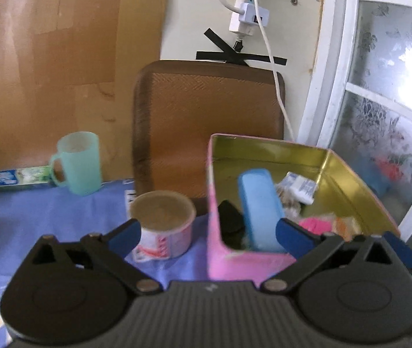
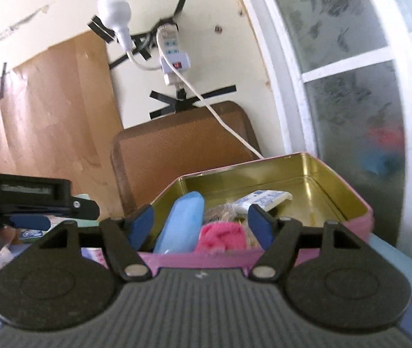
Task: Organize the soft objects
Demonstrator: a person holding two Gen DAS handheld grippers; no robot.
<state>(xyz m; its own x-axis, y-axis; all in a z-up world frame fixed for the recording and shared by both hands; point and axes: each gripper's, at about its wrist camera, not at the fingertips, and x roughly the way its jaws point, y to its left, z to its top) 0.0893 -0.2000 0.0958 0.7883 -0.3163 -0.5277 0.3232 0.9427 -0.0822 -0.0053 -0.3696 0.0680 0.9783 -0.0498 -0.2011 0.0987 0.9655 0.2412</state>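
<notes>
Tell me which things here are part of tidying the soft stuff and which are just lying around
Job: pink tin, pink cloth, blue case, white packet.
Lying about: green mug, toothpaste box, paper cup, brown chair.

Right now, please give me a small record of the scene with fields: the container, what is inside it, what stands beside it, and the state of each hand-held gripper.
container: pink tin, open, gold inside
inside: blue case leaning on the near wall; pink soft item; white packet; a black item, unclear
beside it: paper cup on the blue cloth; green mug; toothpaste box
left hand-held gripper: open, nothing held
right hand-held gripper: open, nothing held
</notes>
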